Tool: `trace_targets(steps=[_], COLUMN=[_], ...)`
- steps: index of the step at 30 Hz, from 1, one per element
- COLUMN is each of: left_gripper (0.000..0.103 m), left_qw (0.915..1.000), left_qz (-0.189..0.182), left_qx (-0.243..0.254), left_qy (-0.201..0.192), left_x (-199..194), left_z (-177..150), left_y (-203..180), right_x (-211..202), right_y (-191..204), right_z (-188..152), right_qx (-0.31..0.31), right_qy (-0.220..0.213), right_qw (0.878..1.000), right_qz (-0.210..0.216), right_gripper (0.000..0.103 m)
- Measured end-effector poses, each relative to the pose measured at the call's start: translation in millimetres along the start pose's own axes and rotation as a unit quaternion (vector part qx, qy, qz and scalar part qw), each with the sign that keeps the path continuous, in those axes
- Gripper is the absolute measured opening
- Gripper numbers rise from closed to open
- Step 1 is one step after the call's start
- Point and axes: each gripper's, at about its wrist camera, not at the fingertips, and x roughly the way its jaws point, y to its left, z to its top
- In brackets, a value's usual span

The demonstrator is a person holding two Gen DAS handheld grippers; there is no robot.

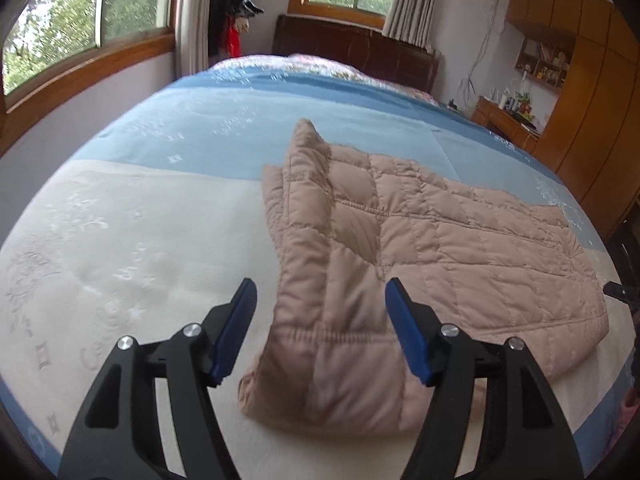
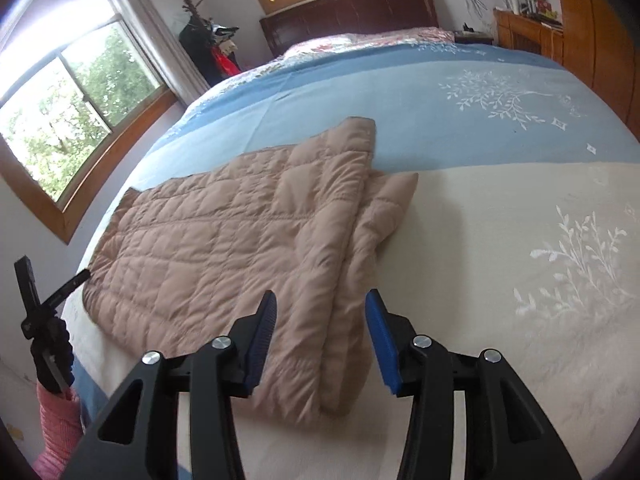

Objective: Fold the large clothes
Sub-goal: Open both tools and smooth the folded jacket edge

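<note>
Jacket (image 1: 400, 248), tan and quilted, lies folded flat on the bed (image 1: 120, 260), spread over the cream part of the cover and reaching up onto the blue part. In the left wrist view it fills the middle and right of the frame, with a thick folded edge running from the centre down to the lower middle, where a rounded corner bulges toward the camera. The left gripper (image 1: 320, 300) sits at the bottom of that frame with its blue-padded fingers (image 1: 236, 332) spread wide, one on either side of that near corner, hovering above it and not pinching anything.

In the right wrist view the jacket (image 2: 224, 240) stretches from the left of the frame to the centre, its layered folded edge running down toward the lower middle. The right gripper (image 2: 320, 308) is at the bottom there, also spread wide, its fingers straddling that folded edge without closing on the cloth. I cannot tell whether the pads touch the fabric.

At the lower left of the right wrist view a gloved hand (image 2: 50, 350) in a pink sleeve (image 2: 56, 424) holds the other black tool by the near edge of the bed.

A dark wooden headboard (image 1: 352, 52) stands at the top centre, windows (image 1: 80, 20) with wooden frames fill the upper left, and wooden cabinets (image 1: 588, 92) line the upper right
</note>
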Motion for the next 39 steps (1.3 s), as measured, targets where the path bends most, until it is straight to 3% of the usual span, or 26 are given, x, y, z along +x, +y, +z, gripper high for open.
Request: trace_targets(steps=[5, 9, 15, 22, 26, 33, 39], left_gripper=[0.070, 0.070, 0.069, 0.070, 0.070, 0.070, 0.075], left_qw=[0.9983, 0.9978, 0.9993, 0.9991, 0.9992, 0.9995, 0.9995], left_qz=[-0.014, -0.026, -0.022, -0.027, -0.017, -0.006, 0.019], left_qx=[0.028, 0.040, 0.030, 0.029, 0.036, 0.031, 0.026], left_qy=[-0.049, -0.046, 0.002, 0.014, 0.010, 0.001, -0.005], left_x=[-36.8, -33.7, 8.6, 24.2, 24.7, 15.0, -6.1], left_z=[-14.9, -23.6, -39.0, -52.7, -55.4, -58.2, -63.4], left_y=[-22.0, -37.1, -31.9, -24.8, -26.8, -29.2, -36.3], right_x=[-3.7, 5.2, 26.1, 39.5, 39.8, 36.3, 8.5], right_y=[18.4, 17.6, -0.3, 1.3, 5.6, 1.2, 3.5], right_z=[-20.4, -31.7, -43.6, -51.4, -55.1, -56.9, -56.6], right_qx=[-0.023, -0.035, -0.013, -0.027, -0.037, -0.019, -0.002], right_qy=[0.003, 0.001, 0.013, 0.008, -0.005, -0.018, -0.049], right_qw=[1.000, 0.999, 1.000, 0.999, 0.998, 0.999, 0.998], right_qz=[-0.003, -0.018, -0.017, -0.033, -0.046, -0.033, -0.043], right_gripper=[0.028, 0.021, 0.021, 0.020, 0.020, 0.020, 0.021])
